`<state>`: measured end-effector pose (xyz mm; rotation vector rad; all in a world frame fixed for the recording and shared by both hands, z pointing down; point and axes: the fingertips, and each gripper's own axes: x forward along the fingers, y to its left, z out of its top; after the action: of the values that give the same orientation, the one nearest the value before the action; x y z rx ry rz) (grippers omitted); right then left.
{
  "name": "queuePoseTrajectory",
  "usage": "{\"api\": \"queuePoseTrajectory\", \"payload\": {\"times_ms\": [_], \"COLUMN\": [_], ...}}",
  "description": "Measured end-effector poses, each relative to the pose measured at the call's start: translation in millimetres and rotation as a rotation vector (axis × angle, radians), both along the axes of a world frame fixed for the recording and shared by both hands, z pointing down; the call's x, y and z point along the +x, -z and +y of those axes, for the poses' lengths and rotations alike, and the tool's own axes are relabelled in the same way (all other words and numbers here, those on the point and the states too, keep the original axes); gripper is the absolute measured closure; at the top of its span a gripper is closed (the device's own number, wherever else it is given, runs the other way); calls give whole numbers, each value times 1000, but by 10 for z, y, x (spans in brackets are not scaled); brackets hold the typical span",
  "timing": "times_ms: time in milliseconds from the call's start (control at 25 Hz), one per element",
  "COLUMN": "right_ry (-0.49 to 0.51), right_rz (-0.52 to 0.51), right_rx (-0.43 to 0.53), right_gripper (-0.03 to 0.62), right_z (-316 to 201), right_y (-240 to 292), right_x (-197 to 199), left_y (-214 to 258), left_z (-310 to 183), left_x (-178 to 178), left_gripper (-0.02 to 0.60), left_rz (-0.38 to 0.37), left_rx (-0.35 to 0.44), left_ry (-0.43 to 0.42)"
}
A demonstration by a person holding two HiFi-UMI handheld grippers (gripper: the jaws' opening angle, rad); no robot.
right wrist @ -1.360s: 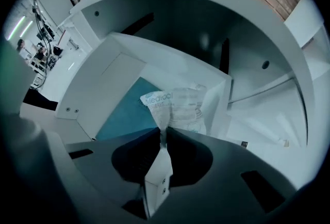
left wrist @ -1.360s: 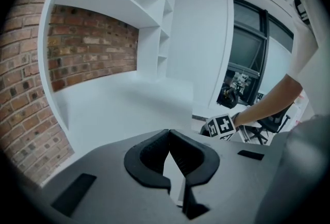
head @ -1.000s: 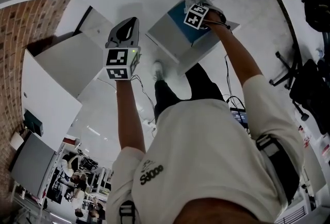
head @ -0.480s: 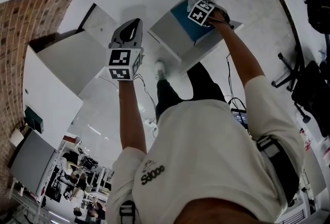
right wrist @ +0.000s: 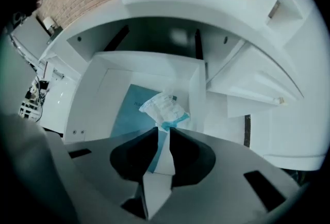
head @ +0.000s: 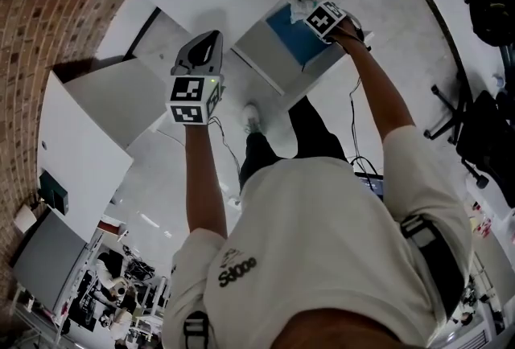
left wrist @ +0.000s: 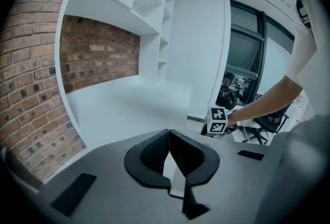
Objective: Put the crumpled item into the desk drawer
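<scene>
You are holding the right tongs [right wrist: 164, 131] over the open drawer [right wrist: 196, 95] of the white bench [left wrist: 129, 104], pointing down into it. In the right gripper view, the jaws are closing to a narrow slit at their tips and are pinching the lower edge of the crumpled item [right wrist: 163, 108], a white wad with a light blue strip. The blue strip is running down into the gap between the jaw tips. The crumpled item is sitting within the outline of the drawer, over the near corner of a blue sheet [right wrist: 128, 110] that is lying flat on the drawer floor, and just beside the drawer's right wall. You cannot tell from these views whether the item is touching the sheet or hanging clear of it. You are holding the left tongs [left wrist: 168, 135] well apart from the drawer, above the bench top, facing a brick wall [left wrist: 98, 60]. In the left gripper view, its jaws are meeting at their tips and are gripping nothing. In the head view, both of your arms are reaching forward, the right arm [head: 378, 98] further than the left.
</scene>
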<state>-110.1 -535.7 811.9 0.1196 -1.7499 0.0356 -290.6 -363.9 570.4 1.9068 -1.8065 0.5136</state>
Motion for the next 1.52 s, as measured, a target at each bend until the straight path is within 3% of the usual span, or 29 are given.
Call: {"api": "queuePoseTrajectory", "payload": {"times_ms": [120, 320, 480, 560, 680, 800, 1240, 1520], "right_ry": [-85, -160, -306, -320, -326, -401, -464, -514], "right_rz": [-52, -156, -151, -258, -394, -483, -803, -935], "right_rx": [62, 137, 141, 141, 235, 242, 512, 579], "right_gripper": [558, 568, 568, 568, 577, 588, 588, 588], "right_z": [-86, -81, 45, 157, 225, 461, 1435, 2218], "right_y": [279, 869, 1284, 1560, 2100, 2513, 4127, 4646], "right_x": [23, 50, 361, 292, 278, 392, 842, 1143], "left_y": [125, 366, 602, 711, 882, 1063, 1762, 2141], "left_z": [51, 183, 214, 260, 335, 407, 892, 1349], "left_x": [0, 67, 147, 185, 242, 281, 566, 800], "left_gripper": [563, 563, 563, 563, 563, 563, 563, 563], "left_rz": [-6, -21, -32, -38, -53, -72, -139, -179], "left_rx": [29, 74, 132, 156, 190, 225, 361, 435], "left_ry": [-15, -52, -89, -105, -131, -157, -270, -347]}}
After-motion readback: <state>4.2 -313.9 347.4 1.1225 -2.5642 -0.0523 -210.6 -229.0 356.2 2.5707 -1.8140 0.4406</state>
